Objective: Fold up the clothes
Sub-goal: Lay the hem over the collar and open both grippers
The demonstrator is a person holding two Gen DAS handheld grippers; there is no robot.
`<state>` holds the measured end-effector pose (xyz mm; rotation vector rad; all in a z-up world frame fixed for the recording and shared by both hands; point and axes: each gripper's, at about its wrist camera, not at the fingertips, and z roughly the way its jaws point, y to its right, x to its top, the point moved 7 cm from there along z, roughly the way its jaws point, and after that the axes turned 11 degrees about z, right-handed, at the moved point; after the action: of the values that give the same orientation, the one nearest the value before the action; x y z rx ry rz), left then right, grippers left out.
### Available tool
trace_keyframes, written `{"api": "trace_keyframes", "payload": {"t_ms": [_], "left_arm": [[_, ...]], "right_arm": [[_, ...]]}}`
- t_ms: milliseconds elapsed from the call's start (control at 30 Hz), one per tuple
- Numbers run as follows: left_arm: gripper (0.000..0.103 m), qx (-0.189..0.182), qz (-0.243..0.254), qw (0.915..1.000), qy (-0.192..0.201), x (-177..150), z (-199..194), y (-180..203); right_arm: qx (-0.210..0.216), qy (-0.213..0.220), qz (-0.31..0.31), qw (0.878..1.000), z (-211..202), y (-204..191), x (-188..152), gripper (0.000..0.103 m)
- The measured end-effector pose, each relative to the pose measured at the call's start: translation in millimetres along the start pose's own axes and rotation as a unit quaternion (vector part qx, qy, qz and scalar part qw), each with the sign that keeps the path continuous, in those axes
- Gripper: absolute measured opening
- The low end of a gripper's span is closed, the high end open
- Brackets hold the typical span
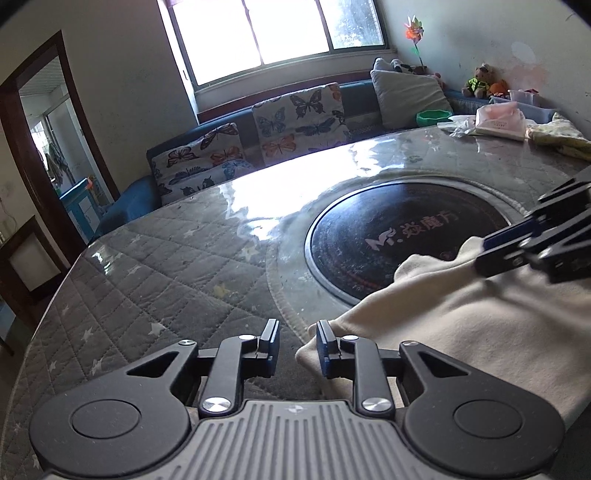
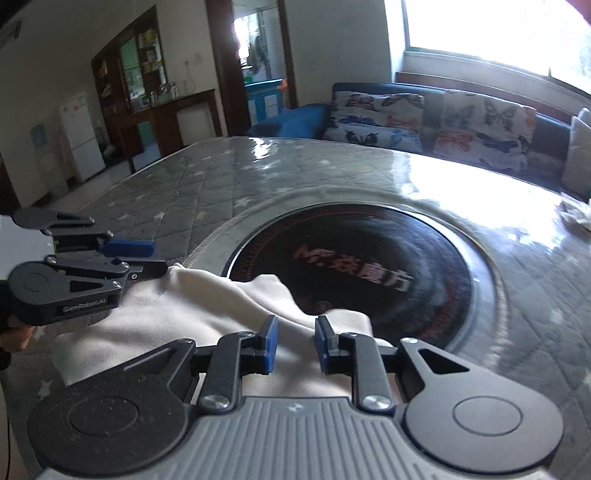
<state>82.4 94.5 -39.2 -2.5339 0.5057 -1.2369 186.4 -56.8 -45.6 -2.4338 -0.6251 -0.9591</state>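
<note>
A cream garment (image 1: 461, 325) lies rumpled on the near part of the tabletop (image 1: 166, 266), which is covered in a grey quilted cloth with small stars under a shiny clear sheet. Its far edge laps over the rim of the round black hotplate (image 1: 388, 236) set into the middle of the tabletop, and part of the lettering on that plate shows past the fabric. The left gripper (image 1: 297, 345) sits low at the garment's left corner: its jaws are spread, nothing is between them, and the right-hand blue pad (image 1: 324, 347) rests right against the edge of the cloth. From the other camera the same left gripper (image 2: 147, 254) is seen side-on at the far left end of the garment (image 2: 207, 306), with 1 finger above and the other down by the fabric, a clear gap between them. The right gripper (image 2: 295, 345) hovers over the garment's near middle, just beside a raised fold, its jaws also spread with only cloth showing below the gap; whether the pads touch the fabric I cannot tell. Seen from the left camera, the right gripper (image 1: 495, 251) reaches in from the right edge over the garment's upper hem. Beyond the tabletop runs a blue sofa (image 2: 295, 118) with butterfly cushions (image 1: 299, 118) beneath a bright window (image 1: 280, 29), and a pink tissue pack (image 1: 500, 120) sits at the tabletop's far right corner.
</note>
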Motion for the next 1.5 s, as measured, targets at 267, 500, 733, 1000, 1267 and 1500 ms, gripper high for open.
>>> {"api": "trace_keyframes", "payload": {"t_ms": [267,500,733,1000,1267,1500], "left_arm": [[0.025,-0.03,0.023,0.9985,0.041,14.4,-29.2,21.7],[0.025,-0.057,0.035,0.9965,0.049,19.1,-33.3,40.9],[0.026,-0.078,0.04,0.9954,0.039,5.2,-35.7,56.2],[0.027,-0.081,0.025,0.9961,0.025,-8.4,-33.1,54.2],[0.029,-0.078,-0.002,0.9967,0.023,-16.4,-33.6,42.0],[0.03,-0.05,-0.029,0.9983,0.01,-17.5,-29.4,28.5]], "right_arm": [[-0.012,0.0,0.001,1.0,12.1,-4.1,3.6,0.022],[-0.004,0.003,0.005,1.0,16.4,-10.4,8.6,0.023],[0.007,-0.017,-0.026,0.999,35.4,-34.8,11.5,0.028],[0.018,-0.011,-0.009,1.0,28.1,-32.8,19.0,0.033],[0.028,-0.015,-0.02,0.999,-17.7,-23.4,-12.1,0.033],[0.038,-0.012,-0.034,0.999,-36.8,-29.9,-36.4,0.033]]}}
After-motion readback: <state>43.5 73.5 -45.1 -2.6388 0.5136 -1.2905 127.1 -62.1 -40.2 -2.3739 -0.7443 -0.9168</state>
